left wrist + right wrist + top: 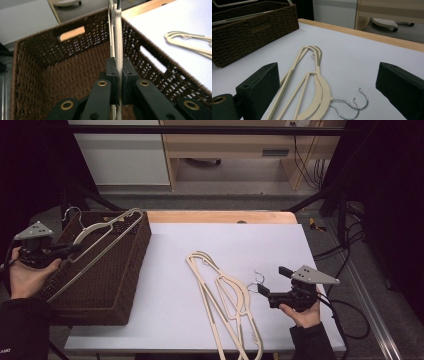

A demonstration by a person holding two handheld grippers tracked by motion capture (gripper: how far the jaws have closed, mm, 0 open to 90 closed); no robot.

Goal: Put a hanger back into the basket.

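Fingers (117, 82) of the left gripper (65, 251) clamp one hanger (107, 231) over the basket (127, 290), not yet dropped in, while the right gripper (272, 290) waits open by the hangers (225, 300) left on the counter (210, 240).

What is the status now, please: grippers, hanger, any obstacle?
Left gripper shut on hanger, over wicker basket. Right gripper open, by stacked hangers on table. Nothing blocks basket.

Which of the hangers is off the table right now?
The hanger over the brown basket, clamped in the left hand-held gripper. The other hangers lie flat on the white table.
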